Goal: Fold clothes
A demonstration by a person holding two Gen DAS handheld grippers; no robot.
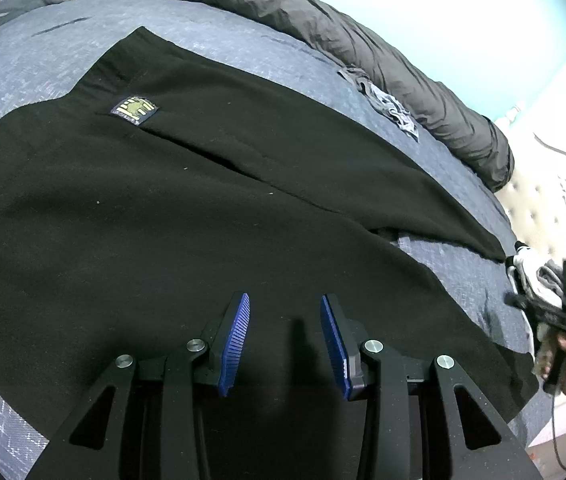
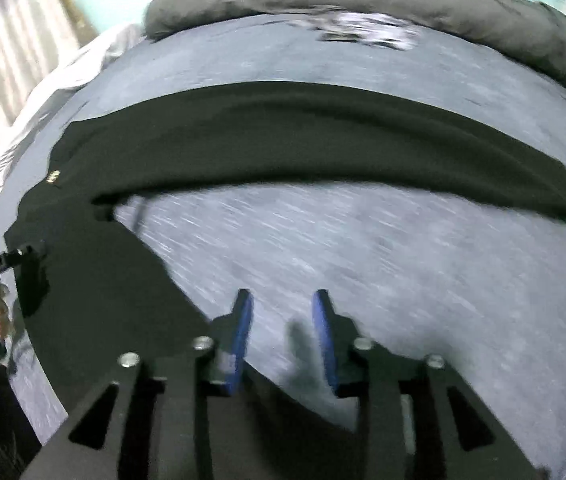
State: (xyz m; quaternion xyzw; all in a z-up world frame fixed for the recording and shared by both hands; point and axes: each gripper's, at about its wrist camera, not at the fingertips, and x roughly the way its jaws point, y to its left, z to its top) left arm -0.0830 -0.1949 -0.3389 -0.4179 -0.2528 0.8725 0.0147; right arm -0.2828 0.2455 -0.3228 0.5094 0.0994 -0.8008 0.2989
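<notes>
Black fleece trousers (image 1: 171,184) with a small yellow-and-blue sewn label (image 1: 134,110) are lying spread flat across the blue-grey textured bedcover (image 1: 15,76), their two legs parting toward the bed's edge. Hovering over the garment's near part, the left gripper (image 1: 285,308) is holding its blue ribbed pads (image 1: 237,344) apart, grasping nothing. Blurred, the right gripper (image 2: 281,304) is hanging over bare bedcover between the legs, jaws released and empty. Behind, a rolled dark grey duvet (image 1: 363,44) is resting along the far side.
</notes>
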